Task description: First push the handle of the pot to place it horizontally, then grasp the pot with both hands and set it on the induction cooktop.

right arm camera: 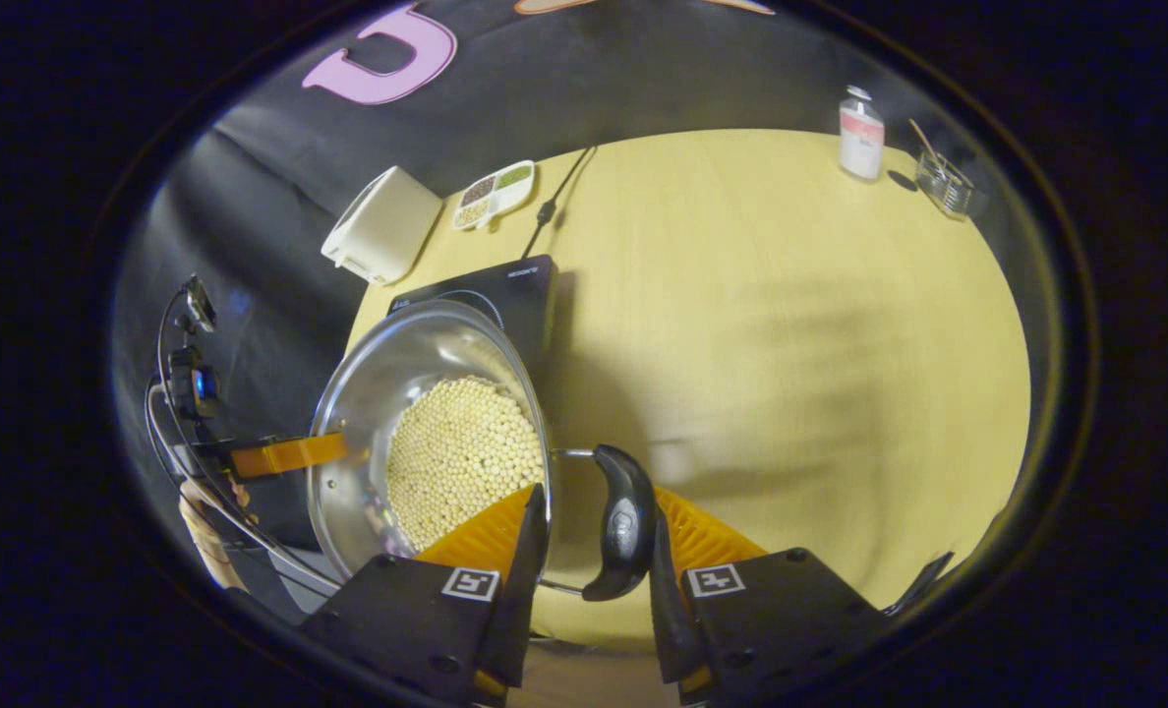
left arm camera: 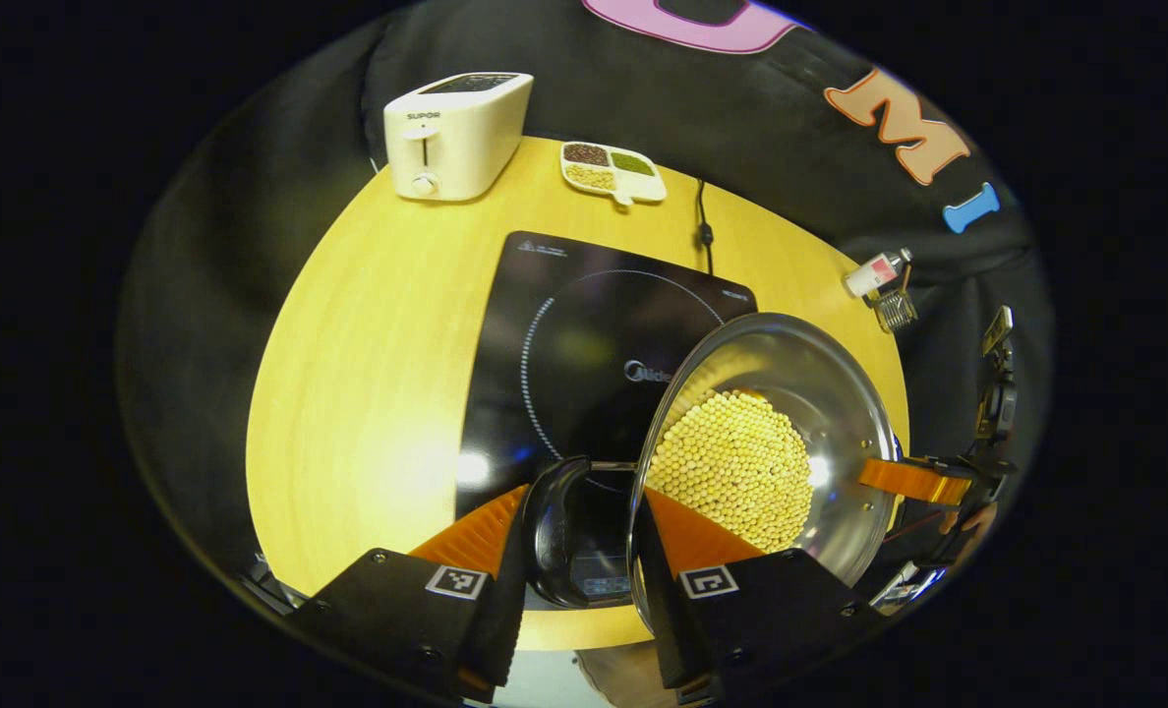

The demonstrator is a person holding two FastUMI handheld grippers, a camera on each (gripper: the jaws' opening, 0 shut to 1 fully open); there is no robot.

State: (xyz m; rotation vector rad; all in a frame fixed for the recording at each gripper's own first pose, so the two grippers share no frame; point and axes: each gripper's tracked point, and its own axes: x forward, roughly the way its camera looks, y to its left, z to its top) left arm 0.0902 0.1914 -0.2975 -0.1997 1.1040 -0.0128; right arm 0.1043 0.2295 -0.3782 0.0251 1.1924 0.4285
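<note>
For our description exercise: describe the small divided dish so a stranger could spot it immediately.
Start at the round yellow wooden table and find the black induction cooktop. Behind it, beside the cream toaster, lies the white three-compartment dish. It alone holds separate dark, green and pale grains.

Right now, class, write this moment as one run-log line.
phase: two-handed grasp | pot: beans inside, at induction cooktop | left gripper: shut on handle and rim | right gripper: shut on opposite handle
</note>
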